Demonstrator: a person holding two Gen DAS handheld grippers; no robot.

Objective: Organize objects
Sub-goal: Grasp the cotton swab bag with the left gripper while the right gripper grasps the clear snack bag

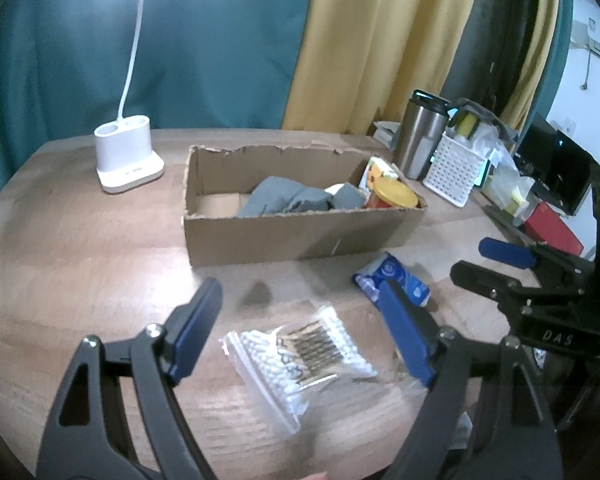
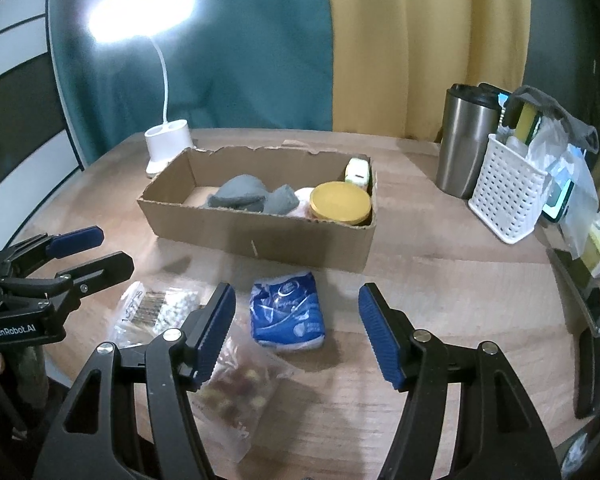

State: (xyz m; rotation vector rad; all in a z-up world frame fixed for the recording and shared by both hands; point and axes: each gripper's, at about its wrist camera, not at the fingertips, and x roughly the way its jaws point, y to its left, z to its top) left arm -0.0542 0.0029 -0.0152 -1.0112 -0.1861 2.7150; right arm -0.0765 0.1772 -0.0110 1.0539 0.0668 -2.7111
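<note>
Teal and mustard curtains hang behind a round wooden worktop (image 2: 440,280), lit by one white desk lamp (image 1: 126,160) at the back left. Front and centre sits one torn cardboard box (image 2: 260,236), and inside it I count one grey cloth (image 2: 244,194), one yellow-lidded jar (image 2: 340,202) and one small pale yellow-and-white carton (image 2: 358,170) tucked in the far right corner.

Loose on the worktop in front of the box are three packets: one clear bag of cotton swabs (image 1: 300,354), one blue tissue pack (image 2: 287,314), and one clear bag of snacks (image 2: 236,396) with reddish and yellow bits, closest to the camera in the right wrist view.

Off to the right side there's one steel travel mug (image 2: 466,140) and one white perforated basket (image 2: 508,196) stuffed with sponges and plastic bags, the two just beside each other.

Two tools in play. Left tool (image 1: 300,332) hangs spread wide over the swab bag, fingers either side and not touching it. Right tool (image 2: 298,332) is also gaping wide, hovering over the tissue pack with nothing held; its left finger overlaps the snack bag in the picture, can't tell if it touches.
</note>
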